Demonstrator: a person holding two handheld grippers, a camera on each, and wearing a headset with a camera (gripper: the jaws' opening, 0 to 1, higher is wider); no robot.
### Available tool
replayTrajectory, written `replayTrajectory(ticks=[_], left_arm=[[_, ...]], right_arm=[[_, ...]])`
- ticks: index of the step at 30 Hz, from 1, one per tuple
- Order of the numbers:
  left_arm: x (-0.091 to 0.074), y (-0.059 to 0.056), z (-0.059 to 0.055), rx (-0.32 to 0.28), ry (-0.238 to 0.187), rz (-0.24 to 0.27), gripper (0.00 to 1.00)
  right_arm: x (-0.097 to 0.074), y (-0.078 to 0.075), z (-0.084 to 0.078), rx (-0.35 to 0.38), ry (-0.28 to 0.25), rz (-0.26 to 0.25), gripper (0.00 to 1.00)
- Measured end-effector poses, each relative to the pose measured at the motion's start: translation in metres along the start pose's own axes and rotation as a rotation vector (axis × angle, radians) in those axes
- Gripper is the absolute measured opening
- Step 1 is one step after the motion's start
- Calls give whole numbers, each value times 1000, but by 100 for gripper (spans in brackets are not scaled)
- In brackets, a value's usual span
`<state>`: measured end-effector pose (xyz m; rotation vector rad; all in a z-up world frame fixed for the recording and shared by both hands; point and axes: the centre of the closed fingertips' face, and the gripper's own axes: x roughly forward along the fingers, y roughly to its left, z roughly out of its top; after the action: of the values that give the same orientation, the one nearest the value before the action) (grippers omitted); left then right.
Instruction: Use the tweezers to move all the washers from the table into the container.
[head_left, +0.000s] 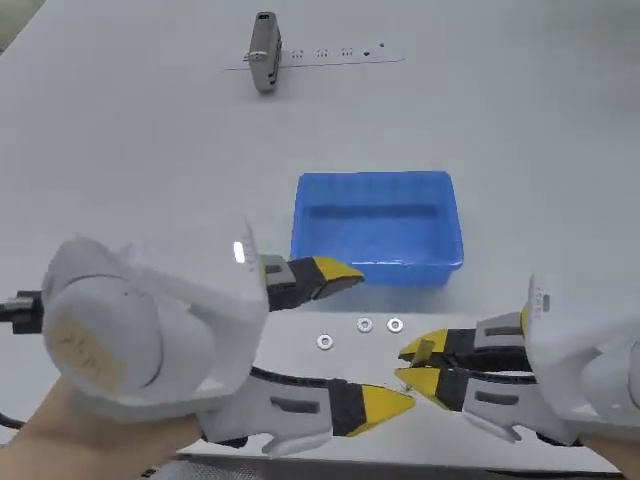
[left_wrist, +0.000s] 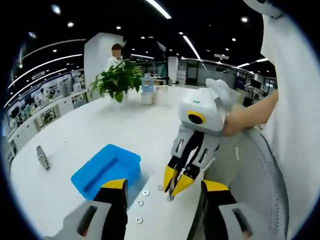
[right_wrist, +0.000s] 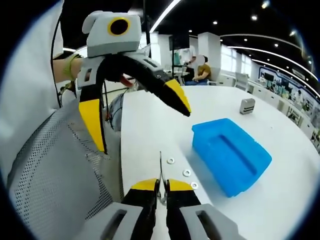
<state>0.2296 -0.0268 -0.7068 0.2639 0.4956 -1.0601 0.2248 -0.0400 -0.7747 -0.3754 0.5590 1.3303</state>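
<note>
Pinching one tweezers (right_wrist: 160, 169) in my right gripper (right_wrist: 161, 186), jaws closed on it; left gripper (left_wrist: 165, 186) jaws wide apart, empty. Three washers (head_left: 364, 325) on desk (head_left: 520, 120) between both jaws, one blue container (head_left: 378, 228) just beyond.

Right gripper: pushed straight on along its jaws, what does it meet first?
Probably the left gripper: the tweezers shut in the right gripper aim between its open jaws, just beside the washers. Depth is unclear.

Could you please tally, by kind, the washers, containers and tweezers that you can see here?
Washers: 3
Blue container: 1
Tweezers: 1
Total: 5
</note>
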Motion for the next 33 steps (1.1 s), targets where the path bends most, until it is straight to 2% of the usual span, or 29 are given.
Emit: replayTrajectory(ticks=[2, 3, 4, 7, 8, 9, 13, 15, 16, 18, 20, 22, 24, 26, 29, 33], left_arm=[[-9, 8, -4, -41, -30, 73, 64], [-10, 9, -4, -47, -38, 88, 66], [-16, 14, -5, -79, -60, 131, 69], [-29, 25, -13, -146, -80, 227, 77], [-35, 30, -17, -165, -87, 277, 79], [-39, 32, -16, -178, -106, 303, 81], [-58, 47, -9, -259, -233, 423, 85], [-67, 56, -6, -264, -279, 494, 89], [-68, 58, -6, -272, -290, 511, 91], [-70, 60, -6, -266, -300, 536, 94], [-70, 61, -3, -238, -327, 554, 97], [-67, 62, -5, -236, -310, 546, 98], [-70, 63, -7, -248, -313, 559, 98], [-74, 69, -14, -270, -307, 574, 98], [-74, 69, -13, -280, -318, 576, 99], [-72, 68, -13, -269, -305, 575, 99]], right_arm=[[-1, -2, 0, 16, -2, -8, 2], [-2, -2, 0, 23, -5, -9, 2], [-3, -2, 3, 40, -18, -11, 2], [-7, -3, 8, 76, -45, -8, 2], [-9, -4, 9, 87, -51, -13, 2], [-10, -4, 10, 93, -51, -15, 2], [-17, -11, 17, 124, -70, -37, 2], [-21, -16, 21, 142, -81, -41, 2], [-22, -19, 22, 144, -83, -48, 2], [-26, -28, 26, 144, -87, -70, 2], [-30, -37, 32, 152, -102, -91, 2], [-33, -46, 38, 151, -118, -113, 2], [-36, -57, 44, 144, -128, -145, 2], [-38, -70, 49, 155, -149, -177, 2], [-39, -88, 54, 188, -174, -224, 2], [-39, -116, 55, 222, -186, -301, 2]])
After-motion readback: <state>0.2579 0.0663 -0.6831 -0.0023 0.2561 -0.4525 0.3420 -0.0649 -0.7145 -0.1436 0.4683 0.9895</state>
